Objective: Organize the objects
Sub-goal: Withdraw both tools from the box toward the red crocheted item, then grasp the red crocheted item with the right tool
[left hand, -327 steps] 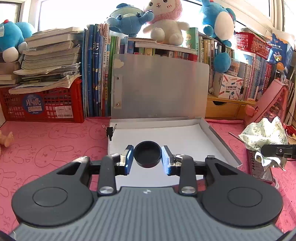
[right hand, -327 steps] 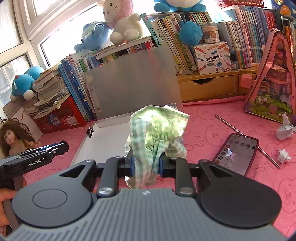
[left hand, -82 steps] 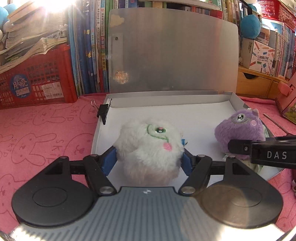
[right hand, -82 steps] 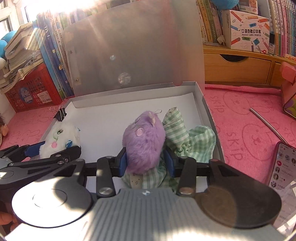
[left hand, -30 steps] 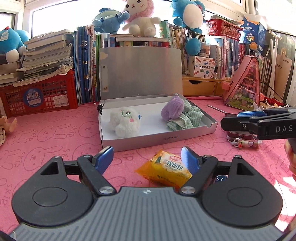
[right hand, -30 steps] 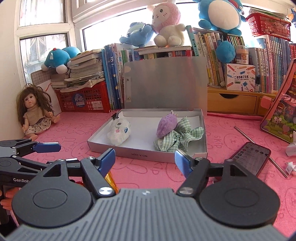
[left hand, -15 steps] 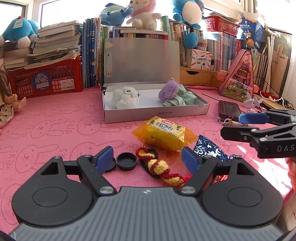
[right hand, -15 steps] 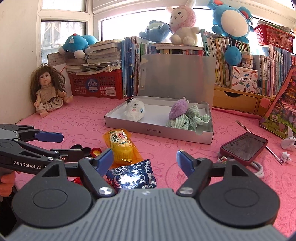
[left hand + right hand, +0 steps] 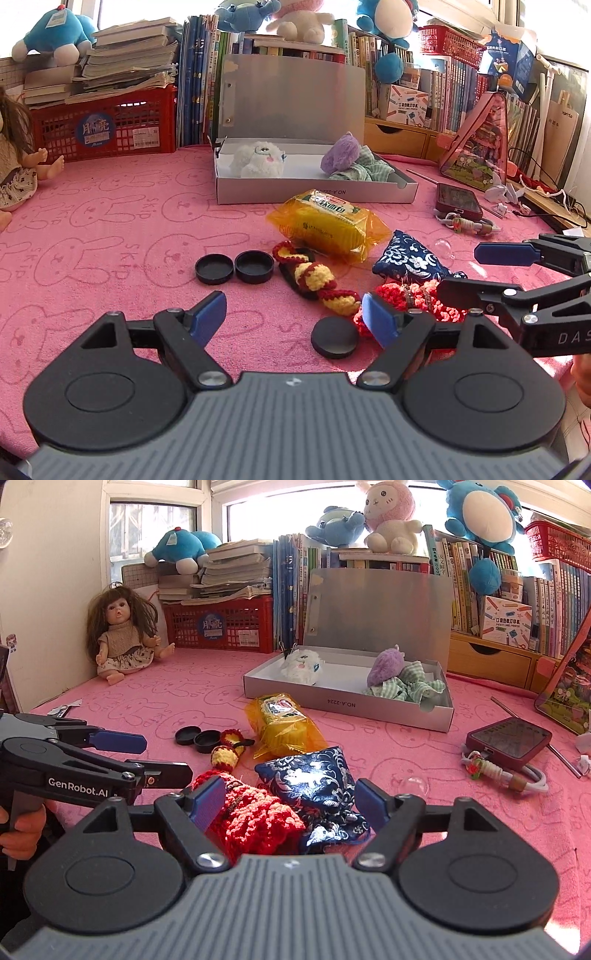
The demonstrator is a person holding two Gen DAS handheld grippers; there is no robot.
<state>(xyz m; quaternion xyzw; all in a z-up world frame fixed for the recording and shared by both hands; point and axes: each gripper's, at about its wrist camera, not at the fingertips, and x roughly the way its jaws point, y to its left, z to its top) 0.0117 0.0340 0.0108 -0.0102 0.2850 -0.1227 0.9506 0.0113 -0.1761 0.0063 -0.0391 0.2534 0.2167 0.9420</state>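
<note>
Both tongs stood apart and empty: the left gripper [image 9: 293, 317] low in its frame over a black cap [image 9: 334, 338], the right gripper [image 9: 290, 805] over the red knit [image 9: 255, 818] and blue pouch [image 9: 314, 775]. The box [image 9: 314, 192] sat at upper centre, holding the white plush [image 9: 256, 164] and purple plush [image 9: 341, 153].

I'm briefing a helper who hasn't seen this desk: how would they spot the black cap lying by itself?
Start at the open grey box on the pink cloth, then come toward the camera past the yellow snack packet. The lone black cap lies flat side up, apart from the two hollow-side-up caps.
</note>
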